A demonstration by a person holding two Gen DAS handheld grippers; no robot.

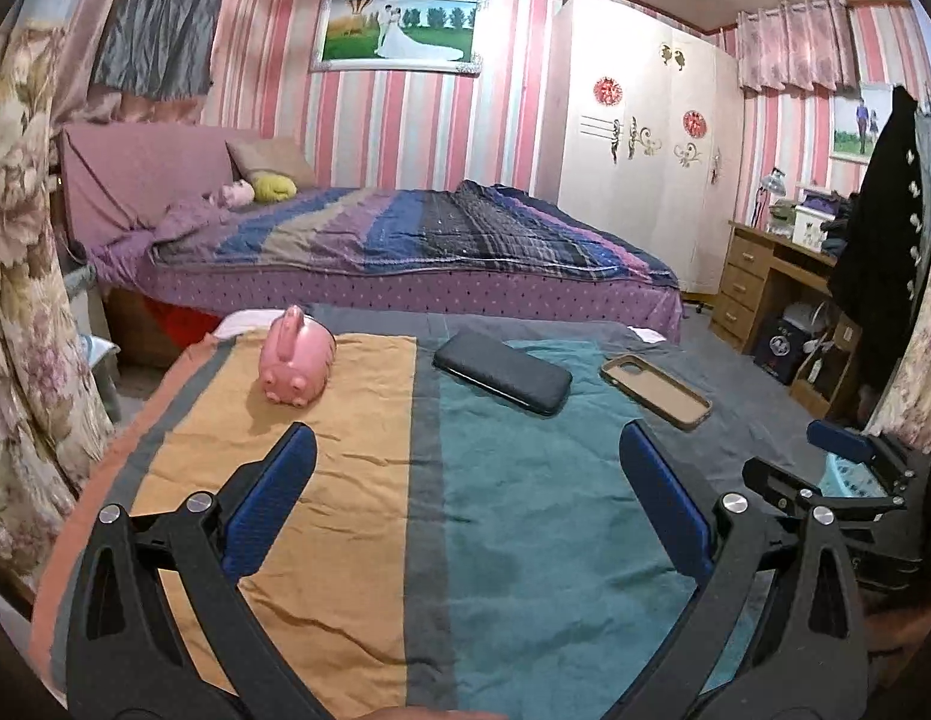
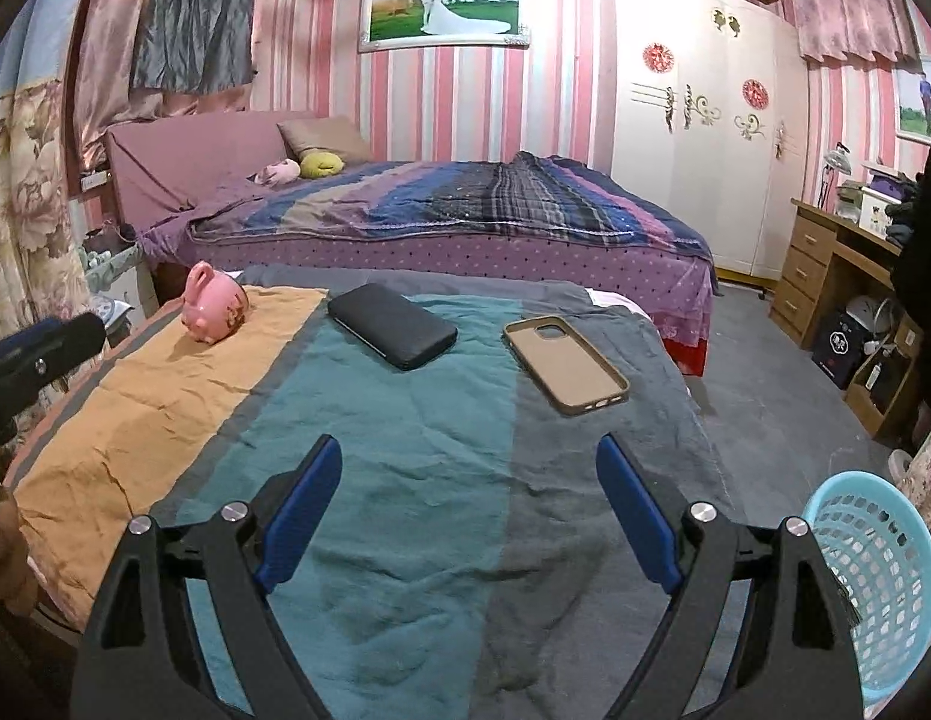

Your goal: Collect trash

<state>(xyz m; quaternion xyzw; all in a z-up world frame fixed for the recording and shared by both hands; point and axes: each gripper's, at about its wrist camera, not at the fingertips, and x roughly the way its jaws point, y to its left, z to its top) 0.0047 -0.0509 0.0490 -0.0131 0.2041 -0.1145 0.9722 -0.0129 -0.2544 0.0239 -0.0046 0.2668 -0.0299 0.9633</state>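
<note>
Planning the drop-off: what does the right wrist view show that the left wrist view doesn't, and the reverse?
Right wrist only: the light blue basket in nearly full view, beside the table's right edge, plus the open right claw head-on.

Left wrist only: the open left claw head-on; the basket is a sliver behind the right claw.

Both: pink piggy bank, black phone and empty tan phone case on the striped cloth.

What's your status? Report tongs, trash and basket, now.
Left tongs and right tongs open, empty, above the striped cloth. Light-blue plastic mesh basket at right. Tan phone case, black wallet-like case, pink piggy bank untouched.
</note>
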